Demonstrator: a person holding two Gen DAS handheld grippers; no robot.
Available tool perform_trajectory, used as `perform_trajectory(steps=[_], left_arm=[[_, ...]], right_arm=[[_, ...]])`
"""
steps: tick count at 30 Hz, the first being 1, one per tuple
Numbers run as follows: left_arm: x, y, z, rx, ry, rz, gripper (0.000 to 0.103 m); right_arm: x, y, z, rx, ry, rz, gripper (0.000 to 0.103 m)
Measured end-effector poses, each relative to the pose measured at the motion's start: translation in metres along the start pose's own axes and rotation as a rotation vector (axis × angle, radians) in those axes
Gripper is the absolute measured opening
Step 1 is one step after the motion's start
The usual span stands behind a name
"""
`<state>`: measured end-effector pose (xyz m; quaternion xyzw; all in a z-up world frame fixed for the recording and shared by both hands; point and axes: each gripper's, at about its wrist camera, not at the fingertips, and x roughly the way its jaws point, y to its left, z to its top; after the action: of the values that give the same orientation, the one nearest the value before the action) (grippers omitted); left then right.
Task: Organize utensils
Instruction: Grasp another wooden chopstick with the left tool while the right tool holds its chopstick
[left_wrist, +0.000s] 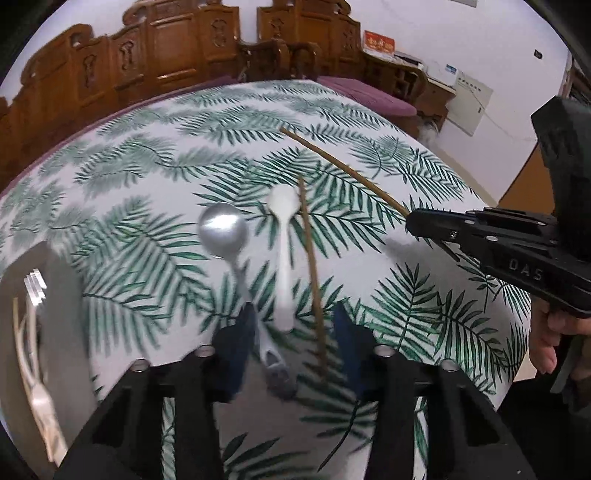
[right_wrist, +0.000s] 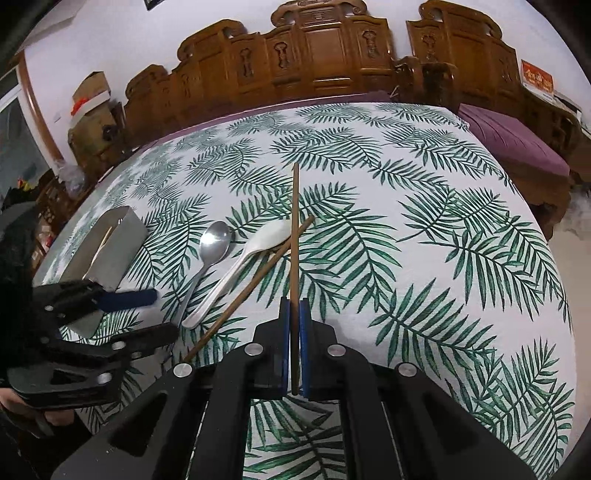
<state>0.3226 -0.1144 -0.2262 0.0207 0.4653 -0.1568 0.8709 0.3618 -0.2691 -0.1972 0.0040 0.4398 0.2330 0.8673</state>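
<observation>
My right gripper (right_wrist: 294, 310) is shut on a brown chopstick (right_wrist: 295, 229) and holds it above the table; in the left wrist view this gripper (left_wrist: 410, 218) comes in from the right with the chopstick (left_wrist: 340, 166) sticking out. A second chopstick (left_wrist: 312, 266) (right_wrist: 251, 284), a white plastic spoon (left_wrist: 283, 254) (right_wrist: 240, 266) and a metal spoon (left_wrist: 225, 236) (right_wrist: 212, 247) lie on the leaf-print tablecloth. My left gripper (left_wrist: 295, 332) (right_wrist: 155, 314) is open and empty, its blue pads either side of the spoon handles and the lying chopstick.
A shiny metal utensil holder (right_wrist: 107, 243) stands at the table's left; it also shows in the left wrist view (left_wrist: 48, 317) with utensils inside. Carved wooden chairs (right_wrist: 325, 48) and a purple cushion (right_wrist: 517, 144) lie behind the table.
</observation>
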Motion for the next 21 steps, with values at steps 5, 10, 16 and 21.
perform_trajectory(steps=[5,10,16,21], left_arm=[[0.020,-0.010,0.006,0.024,0.022,-0.007,0.021],[0.030,-0.016,0.014,0.042,0.019,0.013,0.020],[0.039,-0.020,0.023,0.056,0.026,0.040,0.016],[0.047,-0.021,0.024,0.064,0.040,0.060,0.016]], right_arm=[[0.002,-0.003,0.000,0.013,0.004,0.001,0.006],[0.003,-0.001,0.000,0.013,0.005,0.007,0.006],[0.004,-0.001,0.001,0.017,0.003,0.006,0.006],[0.002,-0.002,0.000,0.025,0.000,0.004,0.006]])
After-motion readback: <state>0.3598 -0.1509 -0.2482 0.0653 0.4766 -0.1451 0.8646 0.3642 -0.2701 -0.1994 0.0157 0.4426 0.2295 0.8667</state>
